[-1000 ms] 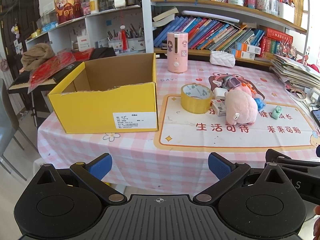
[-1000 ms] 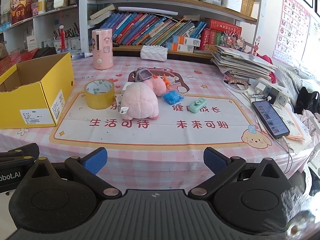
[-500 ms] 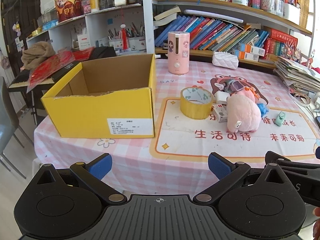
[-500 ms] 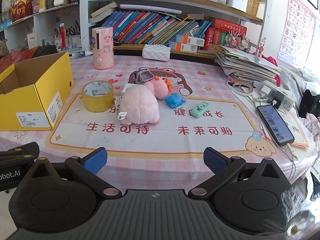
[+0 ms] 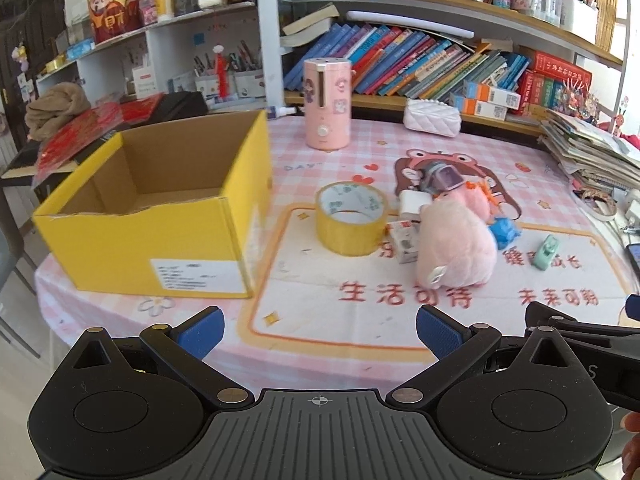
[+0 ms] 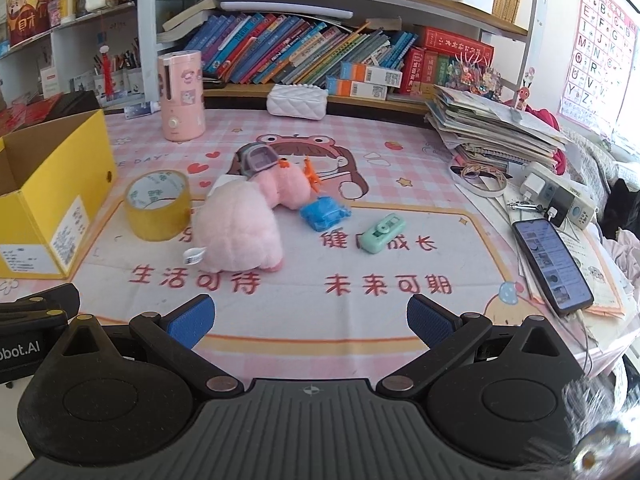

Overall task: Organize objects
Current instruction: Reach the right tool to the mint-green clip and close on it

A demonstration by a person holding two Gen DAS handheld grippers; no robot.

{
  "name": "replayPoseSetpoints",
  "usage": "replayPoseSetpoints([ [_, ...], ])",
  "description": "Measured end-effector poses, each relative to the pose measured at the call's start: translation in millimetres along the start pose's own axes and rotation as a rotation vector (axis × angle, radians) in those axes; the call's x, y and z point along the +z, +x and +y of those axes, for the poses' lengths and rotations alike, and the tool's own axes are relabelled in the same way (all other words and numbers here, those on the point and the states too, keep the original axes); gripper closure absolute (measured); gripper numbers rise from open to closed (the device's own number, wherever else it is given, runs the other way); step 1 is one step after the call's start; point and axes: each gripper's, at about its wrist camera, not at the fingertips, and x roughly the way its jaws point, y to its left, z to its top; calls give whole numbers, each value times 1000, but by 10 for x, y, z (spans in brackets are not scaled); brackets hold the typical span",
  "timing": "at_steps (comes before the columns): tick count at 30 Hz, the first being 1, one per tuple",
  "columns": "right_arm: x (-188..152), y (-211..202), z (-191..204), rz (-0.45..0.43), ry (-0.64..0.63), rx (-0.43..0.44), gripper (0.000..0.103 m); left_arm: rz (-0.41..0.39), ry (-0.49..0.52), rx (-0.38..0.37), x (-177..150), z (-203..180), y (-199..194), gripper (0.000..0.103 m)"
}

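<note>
An open yellow cardboard box (image 5: 160,216) (image 6: 48,200) stands empty at the table's left. To its right lie a yellow tape roll (image 5: 351,218) (image 6: 157,205), a pink plush toy (image 5: 456,248) (image 6: 240,228), a small white box (image 5: 404,240), a blue packet (image 6: 323,213) (image 5: 505,231), a mint green device (image 6: 380,233) (image 5: 546,253) and a grey-purple gadget (image 6: 256,159). My left gripper (image 5: 320,330) is open and empty over the near table edge. My right gripper (image 6: 310,318) is open and empty, in front of the plush.
A pink cylinder appliance (image 5: 326,104) and a white quilted pouch (image 6: 297,101) stand at the back by bookshelves. A stack of papers (image 6: 492,128), a power strip (image 6: 560,198) and a phone (image 6: 552,260) lie at the right edge.
Both grippers have moved forward and up toward the table. The objects look closer and are seen more from above. Nothing on the table has moved.
</note>
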Motion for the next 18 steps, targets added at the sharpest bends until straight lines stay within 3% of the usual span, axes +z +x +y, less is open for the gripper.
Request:
replayPoseSetpoints([
  [7,142,231,-311,15,7,-1,0,19,8,-17,119,-335,165,0],
  [13,276,449,-502,9,-9,18,0,23,36,15,222,-565,294,0],
  [18,367,637,-628,0,-26,44,8,26,36,-14,299,-698,404,0],
])
